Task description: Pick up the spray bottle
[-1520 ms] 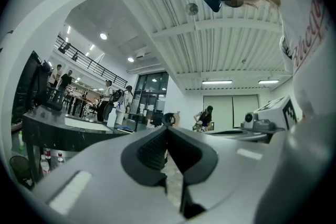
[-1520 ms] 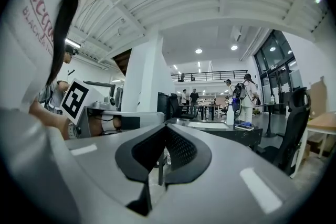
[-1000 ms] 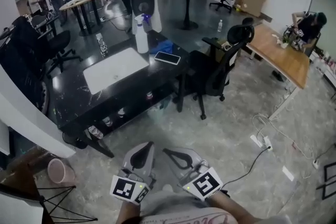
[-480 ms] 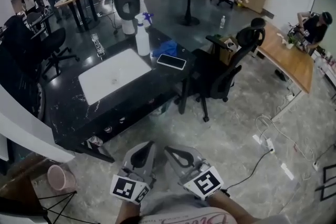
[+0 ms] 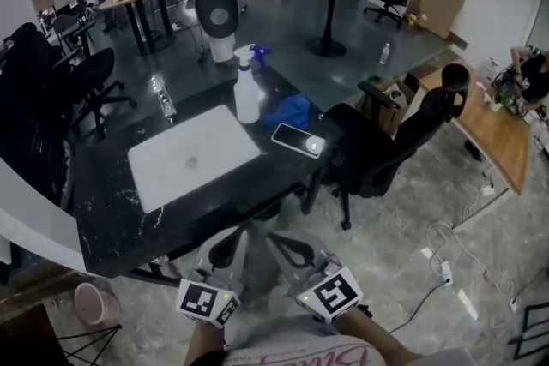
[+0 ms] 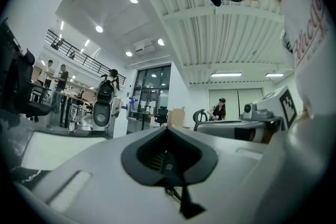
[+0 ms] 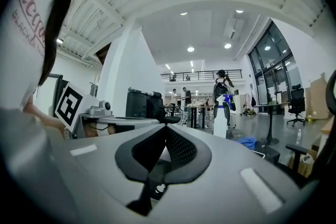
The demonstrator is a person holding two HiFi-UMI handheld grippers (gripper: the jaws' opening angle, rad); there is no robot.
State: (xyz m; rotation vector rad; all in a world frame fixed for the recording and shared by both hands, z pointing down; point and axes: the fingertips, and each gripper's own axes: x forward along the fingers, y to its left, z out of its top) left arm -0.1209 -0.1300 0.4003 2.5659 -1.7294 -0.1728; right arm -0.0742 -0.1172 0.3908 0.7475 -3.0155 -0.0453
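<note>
A white spray bottle (image 5: 247, 94) with a blue trigger stands upright at the far side of the black table (image 5: 111, 201), between a shut silver laptop (image 5: 193, 154) and a blue cloth (image 5: 287, 110). In the right gripper view the spray bottle (image 7: 221, 115) shows far ahead, right of the jaws. Both grippers are held low, close to the person's body, at the near table edge, well short of the bottle. The left gripper (image 5: 228, 243) is shut and empty. The right gripper (image 5: 285, 246) is shut too, with nothing in it.
A phone (image 5: 298, 140) lies right of the laptop. A clear glass item (image 5: 165, 97) stands at the table's far left. A black office chair (image 5: 403, 141) sits at the table's right end. A white robot (image 5: 214, 9) stands behind the table. A pink bin (image 5: 93, 304) is on the floor at the left.
The person has walked toward the table: table, laptop and spray bottle now appear nearer and larger. Both grippers stay shut, side by side in front of the body.
</note>
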